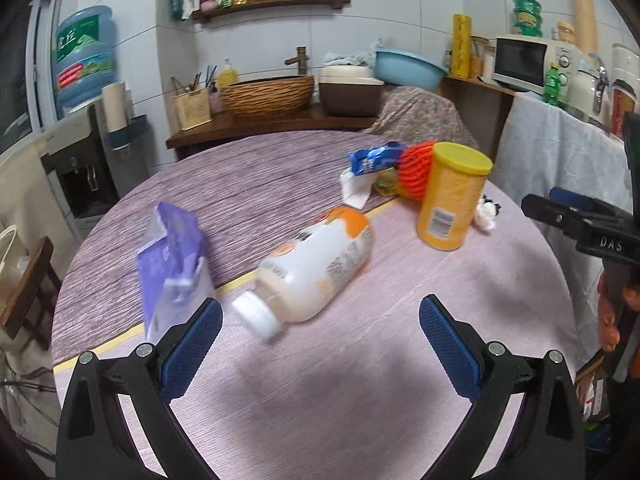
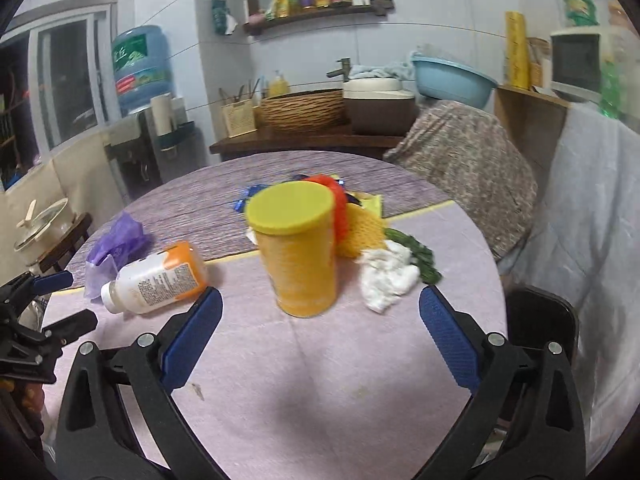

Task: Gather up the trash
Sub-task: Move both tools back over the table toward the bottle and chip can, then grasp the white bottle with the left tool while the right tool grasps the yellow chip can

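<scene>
A white and orange plastic bottle (image 1: pixel 316 264) lies on its side on the round table (image 1: pixel 320 400), cap toward me. My left gripper (image 1: pixel 320 344) is open and empty just short of it. A yellow canister (image 2: pixel 296 248) stands upright ahead of my right gripper (image 2: pixel 320 336), which is open and empty. A purple bag (image 1: pixel 172 264) lies left of the bottle. A blue wrapper (image 1: pixel 374 158), an orange-red net (image 1: pixel 416 172), a crumpled white tissue (image 2: pixel 388 276) and green scraps (image 2: pixel 420 256) lie around the canister.
A chair back draped in patterned cloth (image 2: pixel 468 168) stands behind the table. A wooden counter (image 1: pixel 272 124) holds a wicker basket and a brown container. A water dispenser (image 1: pixel 84 92) stands at the left; a cloth-covered stand (image 1: pixel 560 168) at the right.
</scene>
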Action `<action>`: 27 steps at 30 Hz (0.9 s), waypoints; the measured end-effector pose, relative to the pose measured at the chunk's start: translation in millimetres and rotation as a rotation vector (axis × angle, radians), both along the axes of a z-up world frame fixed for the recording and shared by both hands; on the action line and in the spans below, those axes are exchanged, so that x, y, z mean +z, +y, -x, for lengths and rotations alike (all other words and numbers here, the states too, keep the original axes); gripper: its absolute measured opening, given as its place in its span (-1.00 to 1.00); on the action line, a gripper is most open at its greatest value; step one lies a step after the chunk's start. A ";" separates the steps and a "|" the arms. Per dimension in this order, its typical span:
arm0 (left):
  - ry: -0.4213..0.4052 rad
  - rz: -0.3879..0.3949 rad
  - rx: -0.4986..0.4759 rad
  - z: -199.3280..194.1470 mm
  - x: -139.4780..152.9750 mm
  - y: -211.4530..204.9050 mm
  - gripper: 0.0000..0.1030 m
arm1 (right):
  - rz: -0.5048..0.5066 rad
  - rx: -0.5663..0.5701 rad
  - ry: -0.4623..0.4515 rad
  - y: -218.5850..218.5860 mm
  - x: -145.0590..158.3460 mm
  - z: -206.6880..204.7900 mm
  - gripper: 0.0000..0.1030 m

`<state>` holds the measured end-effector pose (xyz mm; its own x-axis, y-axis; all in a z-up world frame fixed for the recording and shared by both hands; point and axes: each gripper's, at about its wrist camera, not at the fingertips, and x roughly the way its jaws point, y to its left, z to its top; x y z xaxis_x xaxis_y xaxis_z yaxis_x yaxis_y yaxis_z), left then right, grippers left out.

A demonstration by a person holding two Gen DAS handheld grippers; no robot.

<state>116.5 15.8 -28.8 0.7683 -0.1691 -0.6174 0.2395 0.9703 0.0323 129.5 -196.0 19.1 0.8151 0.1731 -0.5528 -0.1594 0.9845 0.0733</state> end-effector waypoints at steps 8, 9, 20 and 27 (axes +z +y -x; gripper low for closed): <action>0.004 0.012 0.022 4.3 -7.1 15.1 0.90 | 0.101 -0.011 0.000 28.9 3.1 -40.0 0.89; 0.005 0.014 0.020 5.6 -7.8 14.6 0.90 | 0.103 -0.016 0.011 29.7 0.5 -45.1 0.89; 0.025 0.028 0.015 3.3 -12.2 16.4 0.90 | 0.119 -0.026 0.051 33.5 -24.1 -74.4 0.89; 0.036 0.022 0.014 1.6 -15.2 16.8 0.90 | 0.106 -0.025 0.063 34.0 -32.7 -80.4 0.42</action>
<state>115.0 32.6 -44.0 0.7479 -0.1718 -0.6412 0.2262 0.9741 0.0028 209.9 -162.0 -13.6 0.7813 0.0909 -0.6175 -0.1326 0.9909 -0.0219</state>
